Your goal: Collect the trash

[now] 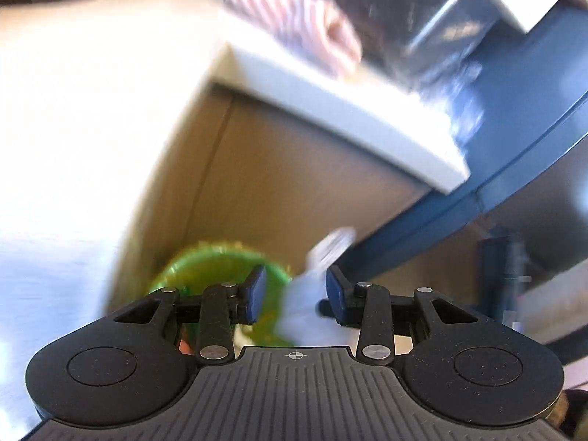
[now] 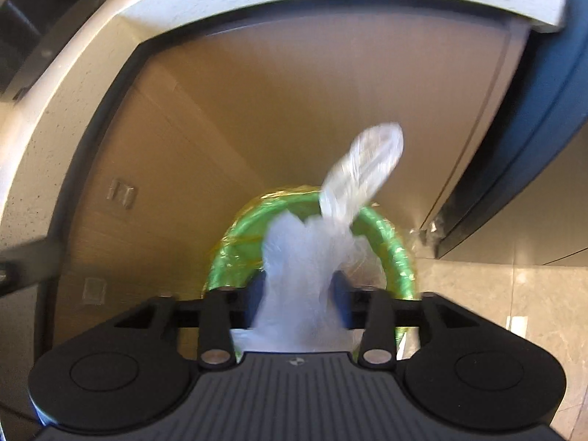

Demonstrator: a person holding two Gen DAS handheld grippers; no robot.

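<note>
A green bin [image 2: 389, 242] with a yellowish liner stands on the floor below both grippers. My right gripper [image 2: 299, 294] hangs right over the bin. A crumpled clear plastic wrap [image 2: 305, 257] lies blurred between its blue pads, and the jaws stand apart around it, so it looks loose. In the left wrist view the green bin [image 1: 205, 257] lies just past my left gripper [image 1: 296, 294]. That gripper's jaws stand apart. A blurred white scrap [image 1: 312, 294] lies between them against the right pad, with a gap on the left-pad side.
A white counter slab [image 1: 330, 110] juts out over a brown wooden cabinet front [image 2: 257, 110] behind the bin. A dark blue panel [image 2: 551, 110] stands at the right. A hand in a striped sleeve [image 1: 341, 40] shows blurred above the counter. Grey floor tiles [image 2: 514, 294] lie at the right.
</note>
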